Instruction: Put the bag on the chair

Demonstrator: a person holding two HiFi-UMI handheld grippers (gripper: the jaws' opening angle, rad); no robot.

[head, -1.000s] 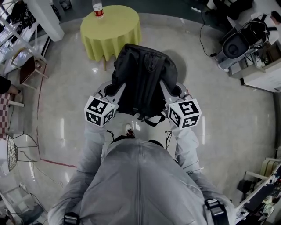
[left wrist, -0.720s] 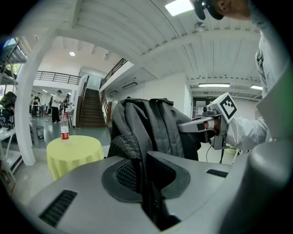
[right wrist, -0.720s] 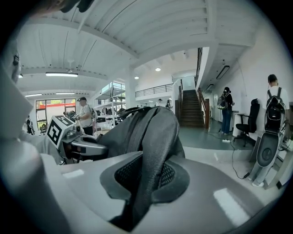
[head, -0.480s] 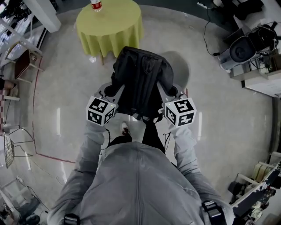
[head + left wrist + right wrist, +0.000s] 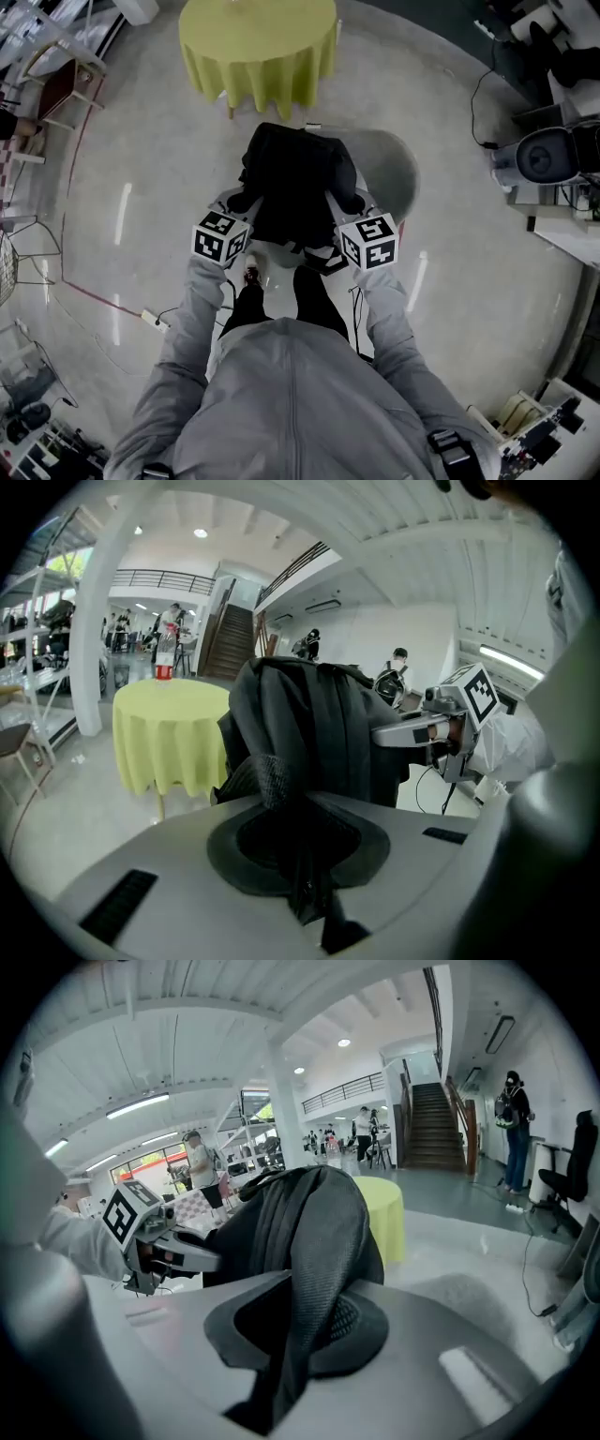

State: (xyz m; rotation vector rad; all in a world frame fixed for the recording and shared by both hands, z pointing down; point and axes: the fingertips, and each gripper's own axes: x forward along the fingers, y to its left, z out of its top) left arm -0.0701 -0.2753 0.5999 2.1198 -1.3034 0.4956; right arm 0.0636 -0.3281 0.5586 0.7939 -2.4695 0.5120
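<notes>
A black backpack (image 5: pixel 295 178) hangs in the air in front of the person, held up between both grippers. My left gripper (image 5: pixel 240 199) is shut on a strap at the bag's left side; in the left gripper view the strap (image 5: pixel 274 782) runs down between the jaws. At the bag's right side my right gripper (image 5: pixel 357 200) is shut on the other strap (image 5: pixel 314 1288). Each gripper view shows the bag (image 5: pixel 309 728) (image 5: pixel 300 1213) close ahead and the other gripper beyond it. A chair with a brown seat (image 5: pixel 58 86) stands at the far left, well away from the bag.
A round table with a yellow cloth (image 5: pixel 260 45) stands just ahead, with a bottle (image 5: pixel 164 658) on it. A cable and plug (image 5: pixel 150 319) lie on the floor to the left. Equipment and cables (image 5: pixel 548 155) crowd the right side. People stand in the background.
The person has walked on with the bag; the yellow table has shifted right and up in the head view and the bottle has left it. Both grips are unchanged.
</notes>
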